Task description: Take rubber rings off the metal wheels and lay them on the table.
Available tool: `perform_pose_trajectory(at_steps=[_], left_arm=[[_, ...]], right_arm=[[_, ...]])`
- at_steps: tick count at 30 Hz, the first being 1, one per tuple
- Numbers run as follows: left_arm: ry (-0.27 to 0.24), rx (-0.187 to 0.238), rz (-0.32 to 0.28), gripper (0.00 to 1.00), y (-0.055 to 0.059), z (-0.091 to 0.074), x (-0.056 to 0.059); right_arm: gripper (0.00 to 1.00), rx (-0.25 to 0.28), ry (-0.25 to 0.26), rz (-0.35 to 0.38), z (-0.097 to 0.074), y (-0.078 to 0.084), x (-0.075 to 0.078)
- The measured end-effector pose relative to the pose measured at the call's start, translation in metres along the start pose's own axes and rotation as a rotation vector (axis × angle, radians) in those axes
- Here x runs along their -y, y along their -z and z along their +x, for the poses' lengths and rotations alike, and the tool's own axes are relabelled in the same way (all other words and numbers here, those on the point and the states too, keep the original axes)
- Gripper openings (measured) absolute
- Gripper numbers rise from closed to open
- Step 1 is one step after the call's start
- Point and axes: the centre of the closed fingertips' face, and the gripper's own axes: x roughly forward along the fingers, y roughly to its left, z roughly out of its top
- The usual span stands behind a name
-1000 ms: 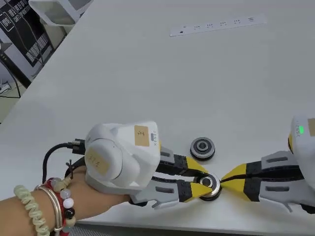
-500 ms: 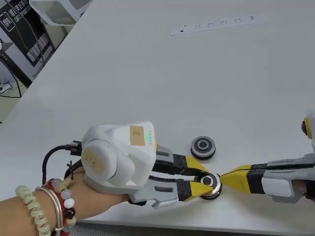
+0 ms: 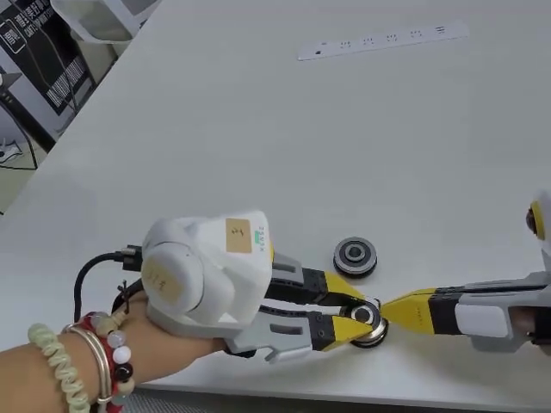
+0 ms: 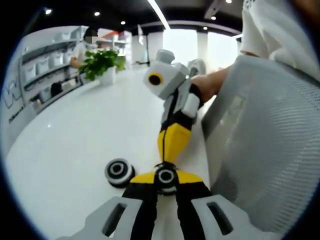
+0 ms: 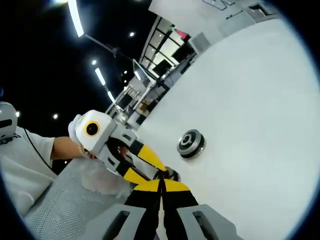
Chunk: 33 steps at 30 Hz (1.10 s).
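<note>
A metal wheel with a black rubber ring [image 3: 370,334] sits near the table's front edge, and my left gripper [image 3: 360,315] is shut on it with a yellow tip on each side. The same wheel [image 4: 166,177] sits between those tips in the left gripper view. My right gripper [image 3: 389,311] comes in from the right, shut, its point against the wheel's right rim; I cannot tell whether it pinches the ring. The right gripper view has its own tips [image 5: 161,186] just short of the wheel [image 5: 171,174]. A second ringed wheel [image 3: 355,256] [image 4: 120,172] [image 5: 191,142] lies flat just beyond.
A white power strip [image 3: 383,41] lies far back on the white table [image 3: 258,146]. The table's front edge [image 3: 362,397] runs just below the grippers. A white bin [image 3: 99,21] stands off the far left corner. A mesh chair [image 4: 270,145] is close behind the front edge.
The right gripper's body has drawn back to the right and rolled, while its tip stays at the wheel. The left gripper and both wheels have stayed in place.
</note>
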Motion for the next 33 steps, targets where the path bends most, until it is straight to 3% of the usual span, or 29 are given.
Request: perform_pose_trajectory(at_steps=[14,33], left_arm=[[-0.003,0.000,-0.002,0.13,-0.0008,0.0012,0.0004],[-0.020,-0.017,0.007,0.14,-0.0020,0.0026,0.0007]], right_arm=[[0.00,0.019,-0.067,0.013,0.0021,-0.0050,-0.0076],[0.00,0.065,-0.109,0.069,0.0005,-0.0089,-0.0065]])
